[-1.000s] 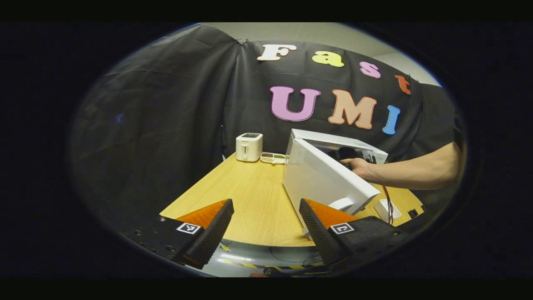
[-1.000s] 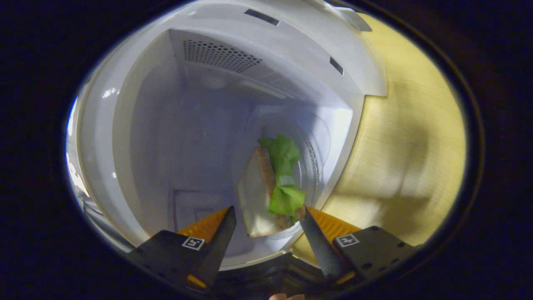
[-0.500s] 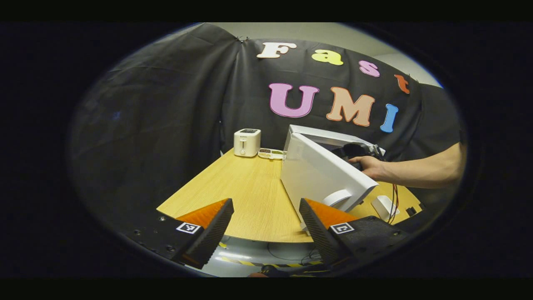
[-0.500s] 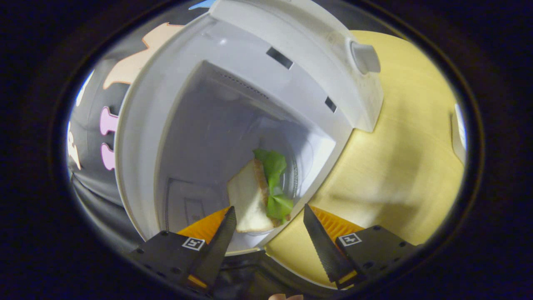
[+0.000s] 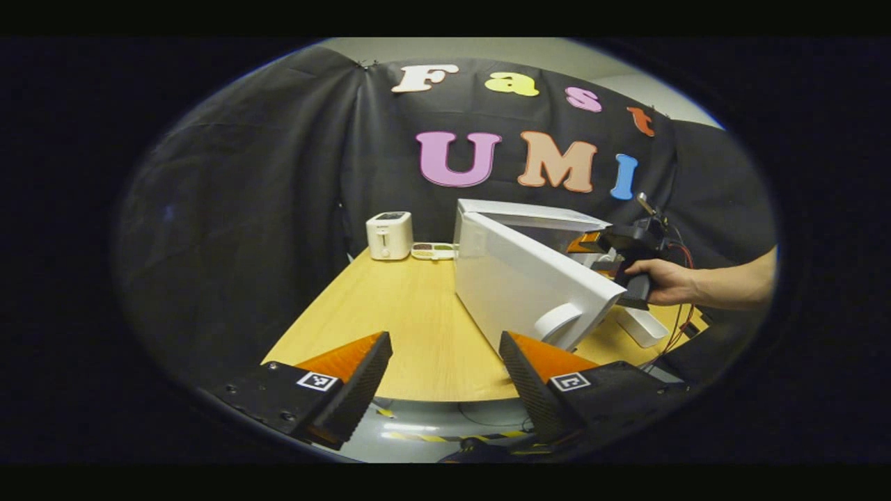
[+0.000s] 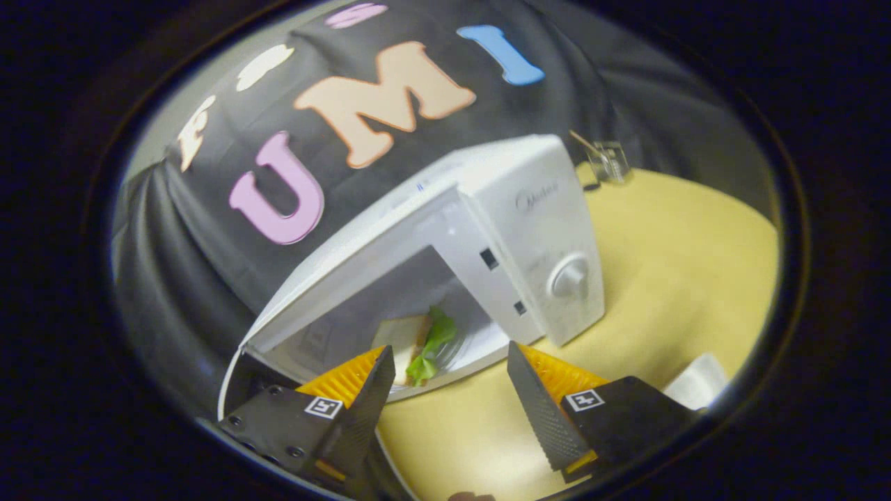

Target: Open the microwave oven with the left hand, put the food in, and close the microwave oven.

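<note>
Sandwich (image 6: 418, 339) inside open microwave (image 6: 536, 229); right gripper (image 6: 445, 390) spread wide outside.

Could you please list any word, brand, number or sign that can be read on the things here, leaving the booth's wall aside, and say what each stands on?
None can be quoted with confidence.
Microwave oven: a faint script mark above the knob, too blurred to read.
Toaster: a tiny mark on its front, too small to read.
Left gripper and right gripper: square black-and-white pattern tags, which are not words or numbers.
</note>
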Demonstrator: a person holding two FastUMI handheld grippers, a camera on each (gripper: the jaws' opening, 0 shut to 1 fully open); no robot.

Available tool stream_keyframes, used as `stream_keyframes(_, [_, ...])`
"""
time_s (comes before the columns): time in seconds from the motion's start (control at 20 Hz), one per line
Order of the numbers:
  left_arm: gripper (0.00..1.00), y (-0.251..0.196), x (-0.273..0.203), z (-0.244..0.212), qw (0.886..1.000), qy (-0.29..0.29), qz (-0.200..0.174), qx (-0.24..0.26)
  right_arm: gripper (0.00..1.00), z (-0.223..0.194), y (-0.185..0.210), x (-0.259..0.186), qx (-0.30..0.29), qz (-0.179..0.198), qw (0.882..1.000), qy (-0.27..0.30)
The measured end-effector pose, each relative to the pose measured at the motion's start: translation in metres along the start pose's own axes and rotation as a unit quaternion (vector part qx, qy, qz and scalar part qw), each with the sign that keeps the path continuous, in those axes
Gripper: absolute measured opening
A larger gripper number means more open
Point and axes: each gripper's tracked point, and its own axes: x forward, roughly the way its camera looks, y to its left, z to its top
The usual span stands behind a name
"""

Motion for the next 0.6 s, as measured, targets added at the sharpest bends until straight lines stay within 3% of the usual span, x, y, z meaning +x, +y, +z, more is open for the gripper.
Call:
stream_keyframes(0.05, [0.87,-0.003,0.003,0.001,1.000,0.001,-0.004,0.003,0.90,0.007,-0.002,-0.014,-0.030,0.008,0.999,-0.007])
stream_keyframes(0.1, [0.84,-0.005,0.006,0.003,1.000,0.003,-0.004,0.007,0.91,0.019,-0.004,-0.027,-0.055,0.014,0.998,-0.022])
stream_keyframes(0.2, [0.65,-0.006,0.018,-0.005,1.000,0.024,0.002,0.017,0.90,0.046,-0.008,-0.051,-0.105,0.024,0.992,-0.065])
stream_keyframes(0.25, [0.53,-0.011,0.021,-0.008,0.999,0.033,0.001,0.020,0.99,0.056,-0.013,-0.063,-0.132,0.021,0.988,-0.083])
stream_keyframes(0.3, [0.45,-0.011,0.026,-0.008,0.999,0.033,0.007,0.021,0.90,0.065,-0.015,-0.073,-0.152,0.024,0.983,-0.098])
stream_keyframes(0.4, [0.01,0.002,0.031,-0.016,0.998,0.049,0.045,0.017,0.91,0.077,-0.015,-0.091,-0.174,0.032,0.977,-0.120])
stream_keyframes(0.6, [0.01,-0.017,0.042,-0.030,0.997,0.066,0.046,-0.021,0.90,0.105,-0.018,-0.125,-0.220,0.045,0.962,-0.155])
